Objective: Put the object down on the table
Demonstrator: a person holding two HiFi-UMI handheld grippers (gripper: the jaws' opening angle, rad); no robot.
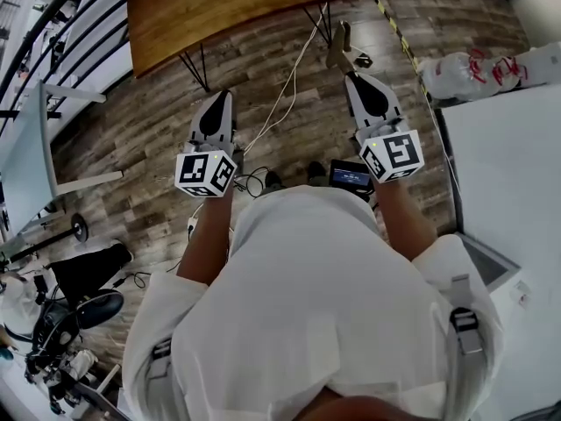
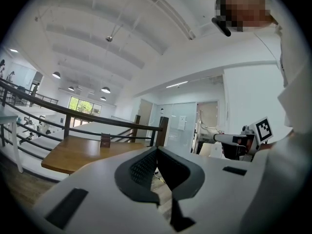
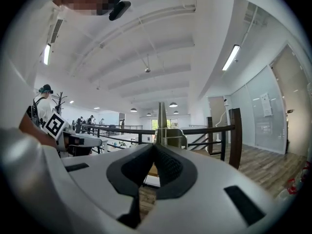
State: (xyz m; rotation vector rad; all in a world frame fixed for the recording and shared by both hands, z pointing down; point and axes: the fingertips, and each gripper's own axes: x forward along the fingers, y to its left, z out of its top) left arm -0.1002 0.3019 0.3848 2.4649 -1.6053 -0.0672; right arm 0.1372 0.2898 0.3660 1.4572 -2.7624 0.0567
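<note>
**Tan object pinched in the right claw, short of the table**

Closest in, the left gripper (image 2: 156, 152) is clenched on nothing, its pads pressed flat together. Beside it, the right gripper (image 3: 156, 147) is clamped on the object (image 1: 337, 46), a slim tan piece with a thin metal-looking blade and a small spring that stands up past the jaw tips. It hangs over the plank floor and loose cables (image 1: 280, 103), with the wooden table (image 1: 219, 7) farther ahead and not yet under it. It looks light and rigid. It is probably smooth enough to twist between the pads, so the present low pinch on its body seems the sound hold.
</note>
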